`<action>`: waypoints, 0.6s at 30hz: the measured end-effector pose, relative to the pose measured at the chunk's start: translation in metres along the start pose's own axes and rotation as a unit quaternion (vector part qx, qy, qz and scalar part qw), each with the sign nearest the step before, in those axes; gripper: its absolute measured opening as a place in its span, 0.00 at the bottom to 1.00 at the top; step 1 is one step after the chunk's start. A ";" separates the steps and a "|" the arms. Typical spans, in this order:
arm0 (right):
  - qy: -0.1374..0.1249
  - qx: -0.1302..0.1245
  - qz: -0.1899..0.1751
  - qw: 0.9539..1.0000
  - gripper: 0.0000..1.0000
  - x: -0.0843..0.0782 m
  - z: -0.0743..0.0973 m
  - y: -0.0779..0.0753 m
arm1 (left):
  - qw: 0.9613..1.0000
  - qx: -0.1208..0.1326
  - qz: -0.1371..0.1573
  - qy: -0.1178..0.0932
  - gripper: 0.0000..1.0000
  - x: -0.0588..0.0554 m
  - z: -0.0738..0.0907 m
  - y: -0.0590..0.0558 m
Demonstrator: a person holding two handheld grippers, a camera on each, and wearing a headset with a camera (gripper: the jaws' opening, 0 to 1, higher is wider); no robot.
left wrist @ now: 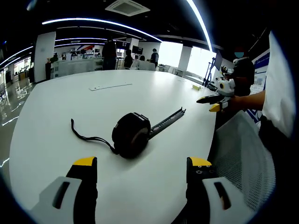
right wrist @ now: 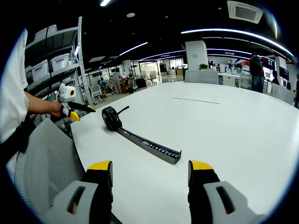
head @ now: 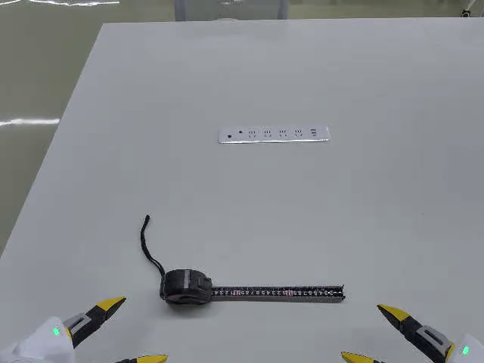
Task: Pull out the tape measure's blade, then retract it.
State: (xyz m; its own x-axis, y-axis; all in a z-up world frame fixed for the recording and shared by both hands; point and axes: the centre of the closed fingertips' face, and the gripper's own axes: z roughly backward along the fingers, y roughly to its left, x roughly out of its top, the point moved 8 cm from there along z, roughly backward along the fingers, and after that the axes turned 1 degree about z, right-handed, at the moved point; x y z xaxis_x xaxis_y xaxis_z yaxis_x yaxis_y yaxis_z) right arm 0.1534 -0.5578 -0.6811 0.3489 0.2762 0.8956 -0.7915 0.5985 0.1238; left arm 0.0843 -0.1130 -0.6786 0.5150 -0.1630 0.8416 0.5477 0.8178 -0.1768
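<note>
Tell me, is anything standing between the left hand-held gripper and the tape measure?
Nothing visible. Only bare table lies between the open left hand-held gripper and the tape measure.

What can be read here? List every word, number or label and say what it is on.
Nothing reads clearly.
Tape measure blade: printed scale numbers, some red, too small to read.
Power strip: small dark marks by the sockets, too small to read.
Tape measure case: no label legible.
</note>
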 end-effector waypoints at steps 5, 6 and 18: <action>-0.004 0.001 -0.004 1.000 0.66 -0.001 0.004 0.006 | 1.000 0.004 0.003 -0.002 0.76 -0.002 0.008 -0.002; -0.004 0.001 -0.005 1.000 0.66 -0.001 0.004 0.007 | 1.000 0.004 0.003 -0.002 0.77 -0.002 0.009 -0.003; -0.009 0.003 -0.008 1.000 0.68 -0.003 0.014 0.013 | 1.000 0.006 0.005 0.000 0.77 -0.007 0.021 -0.009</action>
State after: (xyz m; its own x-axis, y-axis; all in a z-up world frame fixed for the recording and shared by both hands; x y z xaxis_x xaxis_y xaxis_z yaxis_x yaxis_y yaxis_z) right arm 0.1353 -0.5617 -0.6757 0.3527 0.2520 0.9011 -0.7888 0.5982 0.1415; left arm 0.0625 -0.1075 -0.6722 0.5211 -0.1544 0.8394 0.5345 0.8258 -0.1800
